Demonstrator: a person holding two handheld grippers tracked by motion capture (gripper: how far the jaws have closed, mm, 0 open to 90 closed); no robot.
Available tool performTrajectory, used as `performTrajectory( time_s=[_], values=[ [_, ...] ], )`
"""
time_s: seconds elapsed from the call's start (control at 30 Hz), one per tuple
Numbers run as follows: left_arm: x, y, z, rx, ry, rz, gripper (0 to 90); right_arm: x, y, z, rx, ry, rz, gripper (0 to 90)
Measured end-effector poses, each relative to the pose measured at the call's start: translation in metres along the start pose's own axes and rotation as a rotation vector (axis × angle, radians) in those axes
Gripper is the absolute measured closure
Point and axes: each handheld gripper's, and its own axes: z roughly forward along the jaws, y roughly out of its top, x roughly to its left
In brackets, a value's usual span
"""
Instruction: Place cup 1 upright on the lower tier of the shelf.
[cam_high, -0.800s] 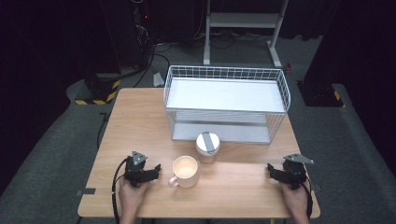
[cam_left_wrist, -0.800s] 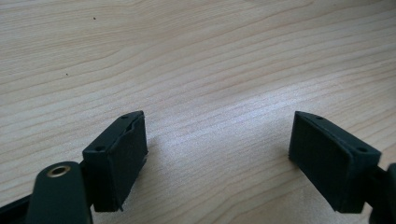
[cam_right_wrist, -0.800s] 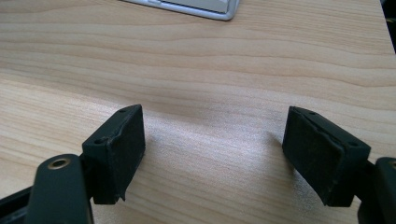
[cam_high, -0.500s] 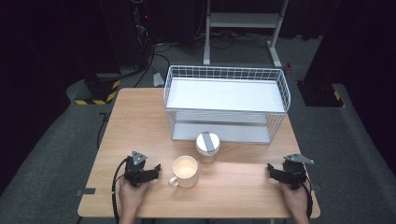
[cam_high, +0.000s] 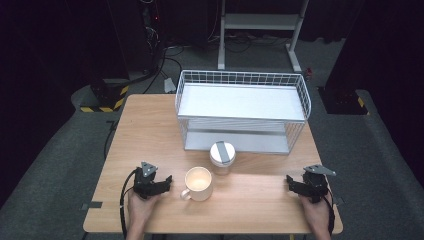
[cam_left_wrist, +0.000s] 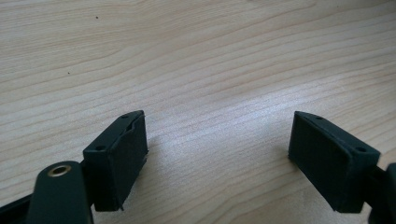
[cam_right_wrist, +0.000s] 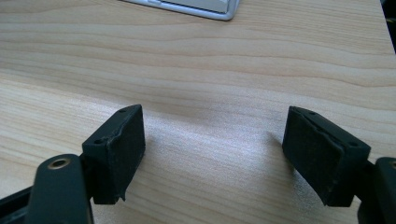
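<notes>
Both grippers sit low at the near edge of the table (cam_high: 150, 125), jaws wide apart, nothing between them.

Left gripper (cam_high: 164, 181): about 7 o'clock from table centre, in the person's left hand (cam_high: 141, 207), jaws pointing toward 3 o'clock at the mug (cam_high: 198, 183). The mug is just beside the jaw tips, apart, no contact. In the left gripper view the left gripper (cam_left_wrist: 217, 158) has both pads clear with bare wood in the gap, tips at or just over the tabletop; contact with the wood I can't tell.

Right gripper (cam_high: 292, 184): about 5 o'clock, in the right hand (cam_high: 316, 212), jaws pointing toward 9 o'clock, well apart from the mug. In the right gripper view the right gripper (cam_right_wrist: 212, 156) is the same: open gap, only wood between the pads, a corner of the rack's base (cam_right_wrist: 196, 7) at 12 o'clock.

Mug: cream, upright, handle toward 7 o'clock, near table edge, between the two grippers but much nearer the left. White lidded cup (cam_high: 222, 156) stands just beyond it at 1 o'clock, close, touching or not unclear. White wire rack (cam_high: 243, 112) behind the cup, at 12 o'clock.
</notes>
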Motion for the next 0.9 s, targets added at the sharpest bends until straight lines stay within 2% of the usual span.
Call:
performTrajectory(
  time_s=[0.23,0.3,0.33,0.53,0.6,0.63,0.73,0.77,0.9],
  values=[
    [0.0,0.0,0.0,0.001,0.001,-0.001,19.1,0.001,0.001,0.0,0.004,0.002,0.004,20.0],
    [0.0,0.0,0.0,0.004,0.004,0.002,19.1,0.002,0.001,0.001,0.002,0.005,-0.009,17.3],
    [0.0,0.0,0.0,0.004,0.006,-0.001,19.1,0.005,0.002,0.002,0.007,0.035,-0.035,16.6],
    [-0.001,0.0,0.0,0.006,0.008,-0.001,19.1,0.016,0.004,0.001,-0.016,0.068,-0.044,15.7],
    [-0.001,0.0,0.0,0.006,0.009,-0.002,19.1,0.022,0.006,-0.002,-0.041,0.108,-0.052,15.4],
    [-0.001,0.0,0.0,0.006,0.009,-0.002,19.1,0.022,0.006,-0.002,-0.041,0.108,-0.052,15.4],
    [-0.001,0.0,0.0,0.002,0.012,-0.006,19.4,0.03,0.008,-0.004,-0.059,0.149,-0.086,15.2],
    [-0.001,0.0,0.0,0.002,0.012,-0.006,19.8,0.03,0.008,-0.004,-0.059,0.149,-0.086,15.2],
    [-0.001,0.0,0.0,-0.003,0.014,-0.013,20.3,0.037,0.011,-0.006,-0.088,0.2,-0.097,15.6]
  ],
)
